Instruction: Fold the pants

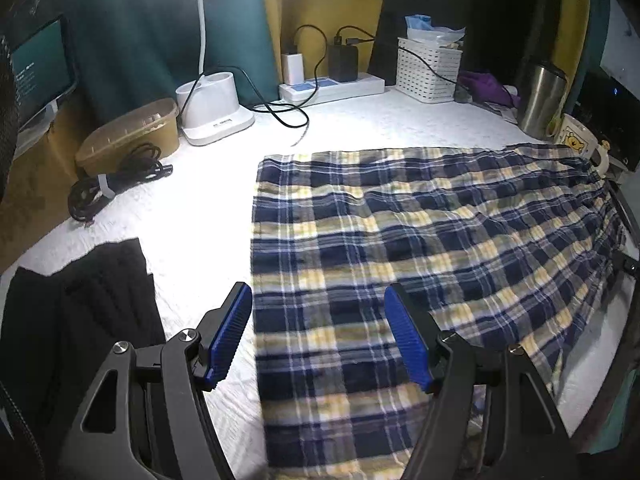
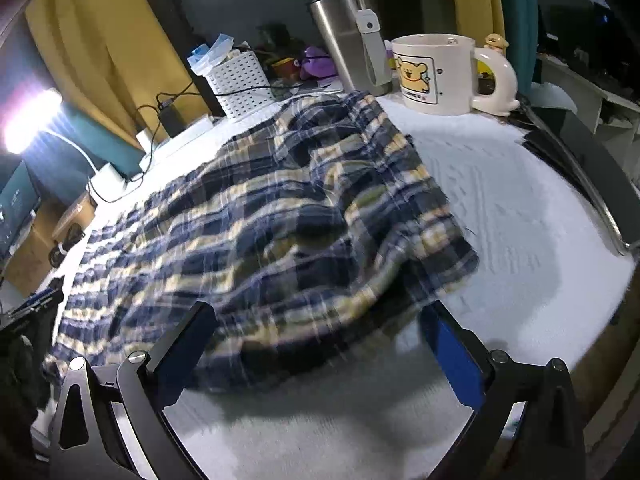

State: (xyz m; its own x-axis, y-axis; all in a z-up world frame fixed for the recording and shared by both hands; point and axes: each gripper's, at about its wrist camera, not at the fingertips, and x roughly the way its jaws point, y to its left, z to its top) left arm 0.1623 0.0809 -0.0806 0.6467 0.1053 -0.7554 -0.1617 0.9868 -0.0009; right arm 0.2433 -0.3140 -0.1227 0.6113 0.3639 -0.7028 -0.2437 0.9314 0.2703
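The plaid pants (image 1: 420, 240), navy, yellow and white, lie spread flat on the white table cover (image 1: 192, 208). My left gripper (image 1: 320, 300) is open and empty, hovering over the pants' near left edge, its left blue pad (image 1: 230, 332) just off the cloth. In the right wrist view the pants (image 2: 256, 216) lie rumpled, with a raised fold near their right end. My right gripper (image 2: 320, 320) is open and empty, just in front of the near edge of the cloth.
A black garment (image 1: 80, 312) lies at the near left. Along the back stand a brown lidded tub (image 1: 132, 136), coiled black cable (image 1: 116, 184), white lamp base (image 1: 216, 108), power strip (image 1: 332, 88), white basket (image 1: 428, 68), steel tumbler (image 2: 348, 40) and bear mug (image 2: 436, 74).
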